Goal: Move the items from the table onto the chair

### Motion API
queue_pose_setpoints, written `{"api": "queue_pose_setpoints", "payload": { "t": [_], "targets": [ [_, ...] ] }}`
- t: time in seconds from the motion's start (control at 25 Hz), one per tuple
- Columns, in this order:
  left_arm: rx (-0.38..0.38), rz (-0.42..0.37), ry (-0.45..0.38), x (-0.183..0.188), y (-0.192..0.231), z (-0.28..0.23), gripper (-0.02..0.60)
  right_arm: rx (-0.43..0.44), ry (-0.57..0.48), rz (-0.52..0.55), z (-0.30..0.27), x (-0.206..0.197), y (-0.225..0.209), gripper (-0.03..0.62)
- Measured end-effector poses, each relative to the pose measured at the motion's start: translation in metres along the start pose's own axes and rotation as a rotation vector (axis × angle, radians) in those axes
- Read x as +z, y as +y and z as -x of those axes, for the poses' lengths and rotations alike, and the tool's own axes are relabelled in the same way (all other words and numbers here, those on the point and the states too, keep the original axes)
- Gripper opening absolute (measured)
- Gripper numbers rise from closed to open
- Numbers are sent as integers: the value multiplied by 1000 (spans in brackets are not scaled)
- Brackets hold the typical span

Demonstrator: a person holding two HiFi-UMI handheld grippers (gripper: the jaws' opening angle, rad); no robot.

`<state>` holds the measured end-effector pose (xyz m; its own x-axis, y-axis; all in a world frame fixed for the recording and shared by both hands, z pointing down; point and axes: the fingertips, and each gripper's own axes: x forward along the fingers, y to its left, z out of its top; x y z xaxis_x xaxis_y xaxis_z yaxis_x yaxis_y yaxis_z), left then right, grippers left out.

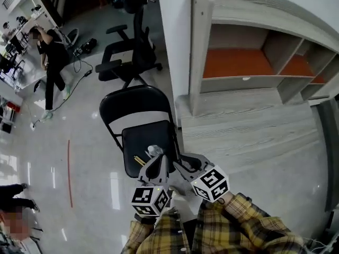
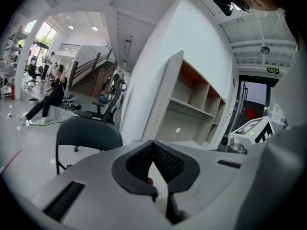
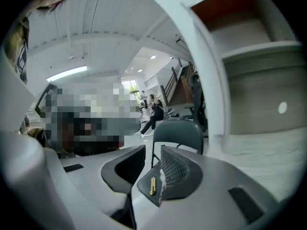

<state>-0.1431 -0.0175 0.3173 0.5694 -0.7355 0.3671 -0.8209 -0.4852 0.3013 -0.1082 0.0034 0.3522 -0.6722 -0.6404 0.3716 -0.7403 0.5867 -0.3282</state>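
Observation:
A black folding chair (image 1: pixel 139 135) stands on the glossy floor in front of me. On its seat lie a thin yellow item (image 1: pixel 139 160) and a small silvery-white item (image 1: pixel 154 151). My left gripper (image 1: pixel 159 163) hovers over the seat's near edge, and its jaws are shut with nothing clearly between them (image 2: pixel 154 176). Beside it, my right gripper (image 1: pixel 183 168) is open. Through its gap (image 3: pixel 152 157) I see the seat with the yellow item (image 3: pixel 152 185); the white item (image 3: pixel 162 183) is half hidden by the right jaw. The pale wood table (image 1: pixel 238 134) is to the right.
A shelf unit with orange backs (image 1: pixel 249 62) rises from the table. A black office chair (image 1: pixel 130 52) stands behind the folding chair. One person (image 1: pixel 52 62) walks at far left, another (image 1: pixel 16 216) is at lower left. A red line (image 1: pixel 69 173) marks the floor.

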Motion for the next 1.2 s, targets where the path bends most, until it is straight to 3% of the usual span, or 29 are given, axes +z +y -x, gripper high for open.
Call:
{"api": "queue_pose_setpoints", "payload": {
  "t": [0.24,0.4,0.6,0.84,1.2],
  "targets": [
    [-130,-54,-43,29,-142,-65,5,-233,-166,9,163,44,-114,84],
    [-183,-79,-63,31,-228,-101,5,-333,-199,4,254,41,-174,55],
    [-260,-113,-23,9,-317,-130,5,-459,-220,-14,345,26,-226,27],
    [-327,-166,23,-8,-366,-145,5,-574,-242,-70,402,5,-252,18],
    [-394,-192,68,-22,-401,-153,5,-647,-275,-147,444,-11,-267,18]
  ]
}}
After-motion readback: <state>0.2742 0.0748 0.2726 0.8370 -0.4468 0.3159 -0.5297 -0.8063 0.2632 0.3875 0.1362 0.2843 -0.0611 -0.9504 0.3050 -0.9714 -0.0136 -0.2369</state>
